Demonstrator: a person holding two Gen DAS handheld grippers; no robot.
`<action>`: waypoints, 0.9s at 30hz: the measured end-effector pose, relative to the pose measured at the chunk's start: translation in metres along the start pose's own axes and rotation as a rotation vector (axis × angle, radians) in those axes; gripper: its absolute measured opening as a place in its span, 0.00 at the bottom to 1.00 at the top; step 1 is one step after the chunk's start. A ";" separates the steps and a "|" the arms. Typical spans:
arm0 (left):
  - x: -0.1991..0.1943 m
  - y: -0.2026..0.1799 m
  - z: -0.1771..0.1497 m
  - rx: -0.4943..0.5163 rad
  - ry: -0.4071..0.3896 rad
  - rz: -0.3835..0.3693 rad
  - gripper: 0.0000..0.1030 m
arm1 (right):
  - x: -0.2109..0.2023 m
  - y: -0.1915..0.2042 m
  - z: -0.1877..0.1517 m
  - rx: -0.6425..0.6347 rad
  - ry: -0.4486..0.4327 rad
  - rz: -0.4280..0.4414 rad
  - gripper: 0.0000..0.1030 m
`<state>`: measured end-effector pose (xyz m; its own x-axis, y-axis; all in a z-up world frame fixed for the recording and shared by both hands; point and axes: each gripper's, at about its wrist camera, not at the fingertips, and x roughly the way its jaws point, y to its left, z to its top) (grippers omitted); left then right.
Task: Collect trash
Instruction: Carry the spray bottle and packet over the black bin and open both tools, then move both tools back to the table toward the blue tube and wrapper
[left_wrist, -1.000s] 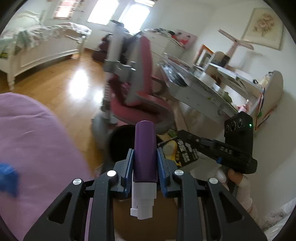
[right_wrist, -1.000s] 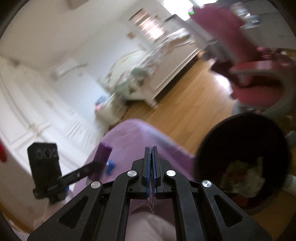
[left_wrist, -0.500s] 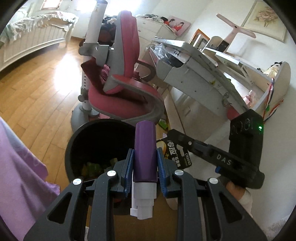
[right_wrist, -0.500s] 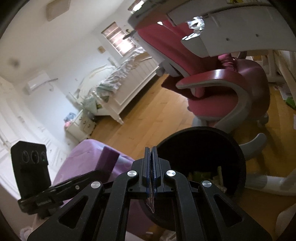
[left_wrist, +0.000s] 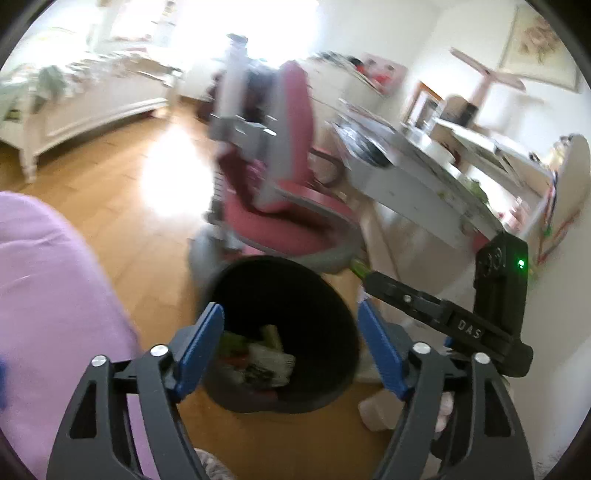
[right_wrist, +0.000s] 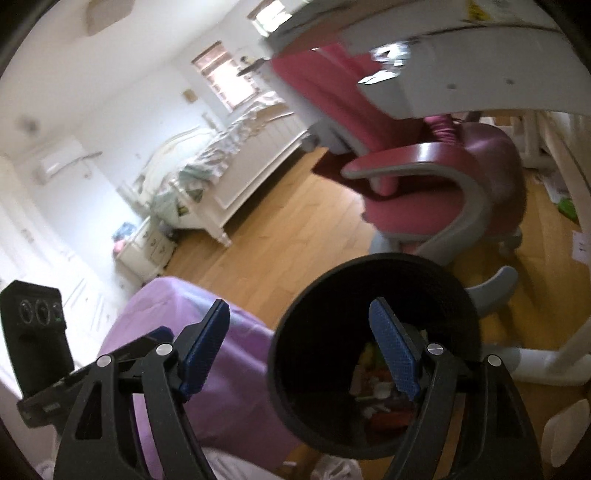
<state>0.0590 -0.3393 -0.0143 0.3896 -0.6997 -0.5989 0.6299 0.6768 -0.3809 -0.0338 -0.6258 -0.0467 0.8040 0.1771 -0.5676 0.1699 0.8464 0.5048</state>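
A black round trash bin (left_wrist: 325, 295) stands on the wooden floor and holds mixed trash (left_wrist: 266, 358). My left gripper (left_wrist: 291, 343) is open and empty, just above the bin's near rim. My right gripper (right_wrist: 301, 347) is also open and empty, over the bin (right_wrist: 306, 321) from the other side. The right gripper's body shows in the left wrist view (left_wrist: 461, 325). The left gripper's body shows in the right wrist view (right_wrist: 40, 354).
A pink desk chair (left_wrist: 280, 206) stands just behind the bin. A white desk (left_wrist: 424, 173) is to the right, a purple bedcover (left_wrist: 48, 295) to the left, and a white bed (left_wrist: 74, 103) at the far left. White trash (right_wrist: 565, 432) lies on the floor.
My left gripper has opened and no longer holds the purple tube. My right gripper has opened and no longer holds the thin wrapper. Both stay by the bin.
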 end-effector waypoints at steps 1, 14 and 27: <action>-0.012 0.008 -0.003 -0.011 -0.018 0.022 0.74 | 0.001 0.008 -0.003 -0.015 0.009 0.009 0.75; -0.166 0.151 -0.055 -0.240 -0.205 0.498 0.74 | 0.049 0.164 -0.044 -0.285 0.158 0.181 0.75; -0.190 0.188 -0.073 -0.282 -0.174 0.713 0.86 | 0.082 0.281 -0.080 -0.468 0.250 0.296 0.79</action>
<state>0.0542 -0.0628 -0.0235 0.7499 -0.0847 -0.6562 0.0032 0.9922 -0.1244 0.0343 -0.3335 -0.0032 0.6107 0.5034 -0.6113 -0.3549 0.8641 0.3570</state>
